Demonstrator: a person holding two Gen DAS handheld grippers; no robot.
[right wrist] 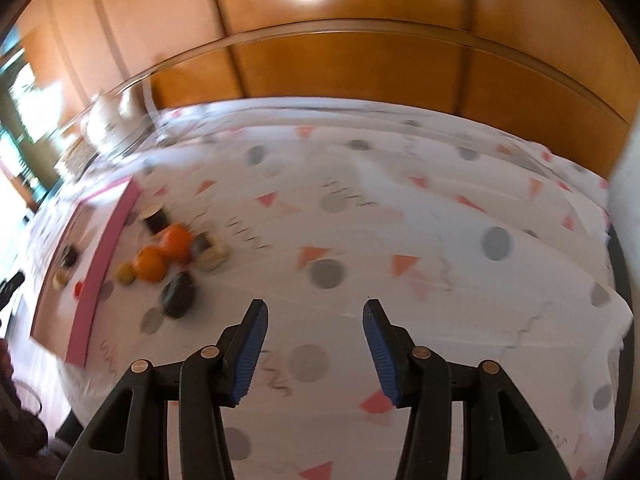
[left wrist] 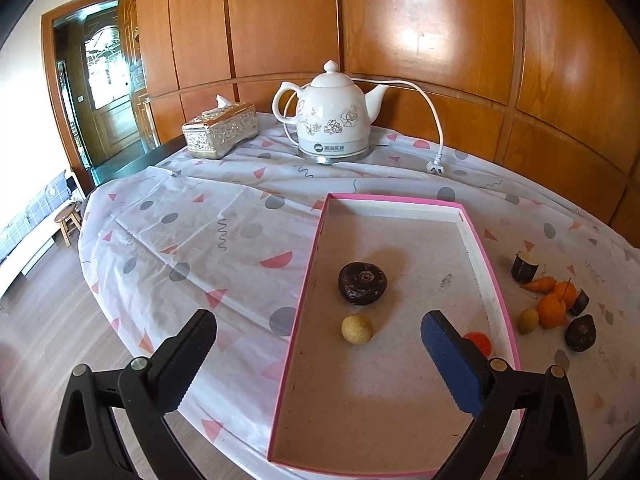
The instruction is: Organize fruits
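A pink-rimmed tray (left wrist: 310, 264) lies on the patterned tablecloth. Inside it sit a dark round fruit (left wrist: 362, 283), a small yellow fruit (left wrist: 357, 329) and a red piece (left wrist: 479, 342) half hidden behind a finger. My left gripper (left wrist: 319, 317) hangs over the tray's near end, open wide and empty. Right of the tray are oranges (left wrist: 552, 310), a carrot (left wrist: 540, 283), a small yellowish fruit (left wrist: 528, 321) and dark pieces (left wrist: 580, 333). My right gripper (right wrist: 316, 305) is open and empty above bare cloth. The blurred oranges (right wrist: 150, 264) and tray (right wrist: 100, 256) lie to its left.
A white kettle (left wrist: 332, 120) with its cord and plug (left wrist: 436, 166) stands at the back, a silver tissue box (left wrist: 220, 130) to its left. A wooden wall runs behind the table. The table edge drops to the floor on the left, near a stool (left wrist: 69, 220).
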